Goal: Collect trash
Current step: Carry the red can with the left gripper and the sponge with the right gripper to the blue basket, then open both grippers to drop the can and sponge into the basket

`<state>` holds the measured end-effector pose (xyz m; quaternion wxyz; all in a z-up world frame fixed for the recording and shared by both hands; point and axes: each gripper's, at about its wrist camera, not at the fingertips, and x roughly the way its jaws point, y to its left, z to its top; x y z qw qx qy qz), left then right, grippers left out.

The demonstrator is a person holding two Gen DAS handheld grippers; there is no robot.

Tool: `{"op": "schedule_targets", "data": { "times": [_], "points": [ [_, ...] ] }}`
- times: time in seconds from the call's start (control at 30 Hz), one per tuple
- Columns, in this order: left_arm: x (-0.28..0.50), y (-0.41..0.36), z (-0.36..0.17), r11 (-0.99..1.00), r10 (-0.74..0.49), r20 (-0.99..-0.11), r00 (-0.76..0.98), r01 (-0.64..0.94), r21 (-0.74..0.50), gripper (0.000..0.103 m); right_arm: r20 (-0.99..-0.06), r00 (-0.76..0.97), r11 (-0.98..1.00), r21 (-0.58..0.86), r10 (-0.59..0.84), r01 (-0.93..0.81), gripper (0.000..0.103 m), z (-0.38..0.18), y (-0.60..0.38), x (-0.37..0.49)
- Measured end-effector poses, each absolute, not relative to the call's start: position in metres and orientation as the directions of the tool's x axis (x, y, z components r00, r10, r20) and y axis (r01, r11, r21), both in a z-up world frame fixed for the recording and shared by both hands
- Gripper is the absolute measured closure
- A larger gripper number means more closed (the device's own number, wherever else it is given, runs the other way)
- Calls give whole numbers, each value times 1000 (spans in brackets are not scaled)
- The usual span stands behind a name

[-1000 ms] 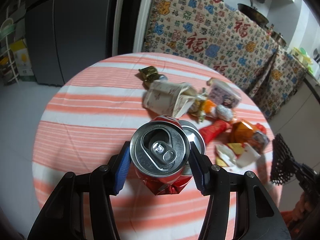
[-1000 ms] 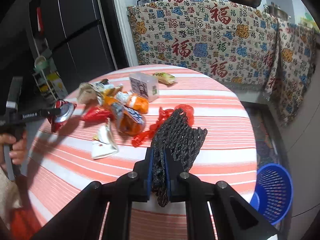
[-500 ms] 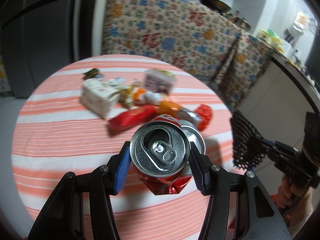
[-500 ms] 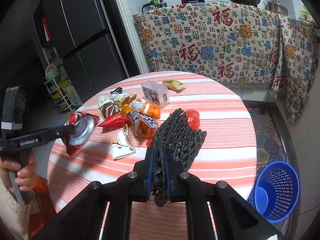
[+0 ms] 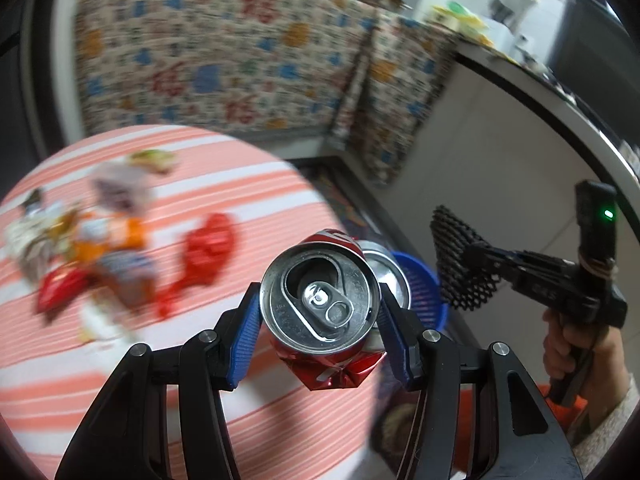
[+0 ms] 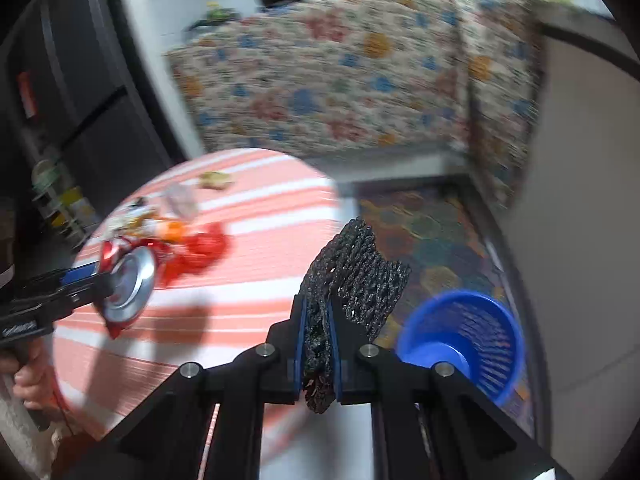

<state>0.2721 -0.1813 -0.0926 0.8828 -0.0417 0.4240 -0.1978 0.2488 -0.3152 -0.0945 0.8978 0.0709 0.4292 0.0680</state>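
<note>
Fig. Both tools loaded, over the table [image 5: 168, 392] edge, w/ the bin on the floor beyond. We hold the left gripper [image 5: 318, 328] pinched on a crushed red can [image 5: 320, 304]: blue pads [image 5: 244, 332] press its sides, top end facing the lens. We hold the right gripper [image 6: 318, 344] pressed together on a wad of black mesh netting [image 6: 352, 276], which sticks up past the tips. The blue basket [image 6: 484, 344] stands on the patterned floor just beside the table, below and right of the netting.

Step in hand, as we judge it: carry both pieces to the basket and drop them. To do it well we'd bring each load directly above the basket mouth before we spread the fingers, one tool at a time so they don't collide; netting may snag on the pads, so open wide. The can is dented and could slip, so keep the squeeze until over the rim.

Hard to read: both views are motion-blurred. Remaining litter [image 5: 120, 252] on the table shows as smears (red, orange, white wrappers), kinds unclear. In the left view the can covers most of the basket.
</note>
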Motion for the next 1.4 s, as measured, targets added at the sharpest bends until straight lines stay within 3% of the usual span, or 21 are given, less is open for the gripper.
{"op": "schedule_targets", "data": {
  "times": [0.2, 0.4, 0.73, 1.1, 1.17, 1.23, 1.27, 1.4],
  "points": [
    [297, -287, -118, 882, -439, -750, 494, 398, -254, 46, -818, 566, 975, 197, 107, 100, 92, -130, -406, 259],
    [316, -358, -162, 870, -443, -775, 452, 426, -248, 46, -850, 514, 955, 238, 118, 175, 92, -175, -467, 273],
    [349, -406, -235, 880, -397, -826, 399, 420, -221, 46, -881, 442, 912, 310, 169, 269, 92, -255, -526, 301],
    [363, -436, -274, 886, -368, -848, 380, 421, -196, 46, -893, 413, 867, 343, 182, 360, 89, -290, -559, 309],
    [365, -439, -278, 886, -365, -850, 380, 424, -191, 45, -894, 410, 862, 346, 183, 370, 83, -294, -563, 309],
    [366, -442, -282, 886, -362, -853, 377, 425, -188, 45, -892, 406, 851, 361, 197, 381, 64, -298, -566, 309],
    [367, -444, -285, 885, -360, -855, 373, 427, -187, 44, -891, 408, 845, 367, 199, 390, 60, -299, -567, 308],
    [369, -447, -286, 886, -359, -854, 377, 425, -185, 33, -877, 421, 815, 411, 231, 408, 59, -301, -573, 307]
  ]
}}
